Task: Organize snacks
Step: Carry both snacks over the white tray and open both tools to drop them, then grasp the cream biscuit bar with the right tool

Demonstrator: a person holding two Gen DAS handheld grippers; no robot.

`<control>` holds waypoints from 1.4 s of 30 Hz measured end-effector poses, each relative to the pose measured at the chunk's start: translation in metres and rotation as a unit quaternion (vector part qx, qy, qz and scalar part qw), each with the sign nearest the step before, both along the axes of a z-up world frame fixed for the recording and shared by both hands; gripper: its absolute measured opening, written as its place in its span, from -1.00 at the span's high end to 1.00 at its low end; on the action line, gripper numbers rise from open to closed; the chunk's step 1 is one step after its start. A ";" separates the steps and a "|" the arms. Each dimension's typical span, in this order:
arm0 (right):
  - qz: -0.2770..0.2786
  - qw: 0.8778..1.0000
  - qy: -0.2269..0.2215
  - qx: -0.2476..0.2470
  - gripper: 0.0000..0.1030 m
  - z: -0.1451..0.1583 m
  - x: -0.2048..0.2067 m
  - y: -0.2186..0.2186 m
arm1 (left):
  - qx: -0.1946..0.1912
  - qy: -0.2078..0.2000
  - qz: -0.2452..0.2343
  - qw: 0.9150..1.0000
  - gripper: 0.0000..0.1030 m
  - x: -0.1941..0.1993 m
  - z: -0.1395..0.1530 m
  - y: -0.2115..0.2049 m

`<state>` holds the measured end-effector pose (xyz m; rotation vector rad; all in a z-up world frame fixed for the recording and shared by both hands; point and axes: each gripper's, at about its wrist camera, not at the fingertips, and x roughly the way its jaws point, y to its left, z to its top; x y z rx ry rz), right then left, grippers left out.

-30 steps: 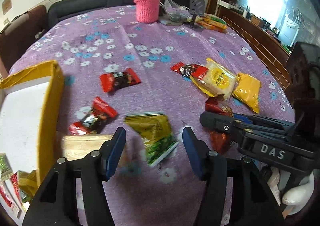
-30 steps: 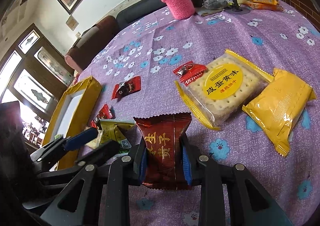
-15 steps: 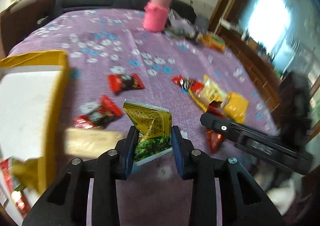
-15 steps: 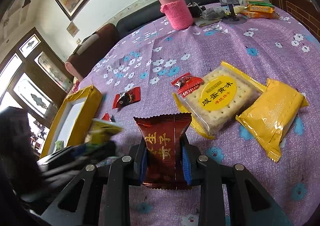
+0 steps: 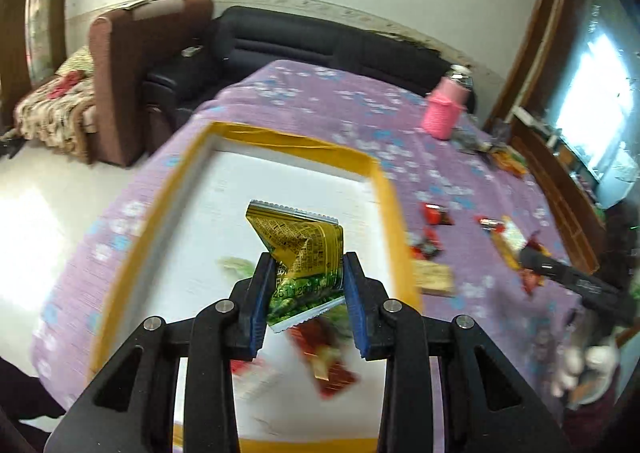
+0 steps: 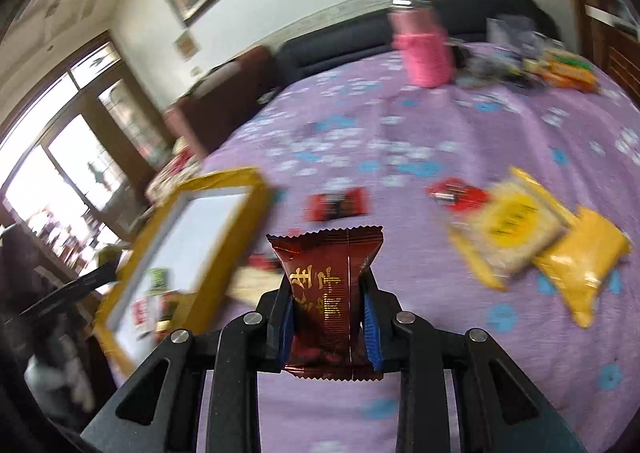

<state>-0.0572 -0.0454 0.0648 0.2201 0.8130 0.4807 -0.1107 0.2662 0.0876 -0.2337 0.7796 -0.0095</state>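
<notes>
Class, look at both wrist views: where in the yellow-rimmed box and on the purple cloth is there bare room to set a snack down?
The yellow-rimmed white box is bare across its far half; its near end holds blurred packets. The purple flowered tablecloth is free between the pink knitted bottle and the red candy. It is crowded around the cracker pack and yellow pouch.

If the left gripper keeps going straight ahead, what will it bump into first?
Probably the white floor of the yellow-rimmed box, below the left gripper and its green and yellow snack packet. Depth is hard to judge.

left gripper point(image 5: 306, 291): black frame, blue pads, silver screws | right gripper point(image 6: 330, 319): same build
</notes>
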 end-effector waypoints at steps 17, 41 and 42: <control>0.162 0.974 0.132 -0.083 0.36 -0.044 0.060 0.242 | -0.124 0.063 0.043 0.989 0.11 0.056 -0.051 0.074; -0.018 0.993 0.092 -0.069 -0.22 -0.041 0.098 0.074 | -0.168 -0.028 -0.041 0.985 -0.24 -0.033 -0.013 -0.010; -0.010 0.993 0.089 -0.081 -0.22 -0.043 0.102 0.085 | -0.164 -0.027 -0.043 0.985 -0.24 -0.033 -0.013 -0.013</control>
